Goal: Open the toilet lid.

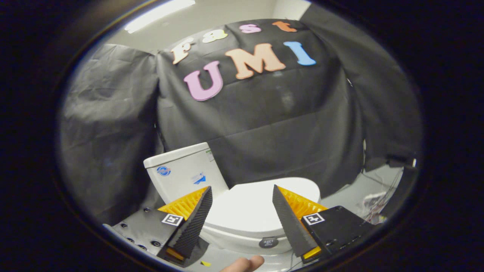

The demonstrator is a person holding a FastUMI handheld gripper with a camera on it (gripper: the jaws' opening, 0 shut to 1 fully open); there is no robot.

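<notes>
A white toilet stands below me against the black cloth wall. Its lid (249,209) lies flat and closed over the bowl, seen between and beyond my fingers. The white tank (183,173) rises behind the lid, just past my left finger. A small dark round button (269,242) sits on the bowl's side under the lid's edge. My gripper (242,194) hovers above the lid, open, with nothing between its fingers and no contact with the lid.
Black cloth hangs all around behind the toilet. A grey floor with loose wires (374,206) lies to the right of the bowl. A person's fingertip (245,263) shows below the fingers, near the bowl's side.
</notes>
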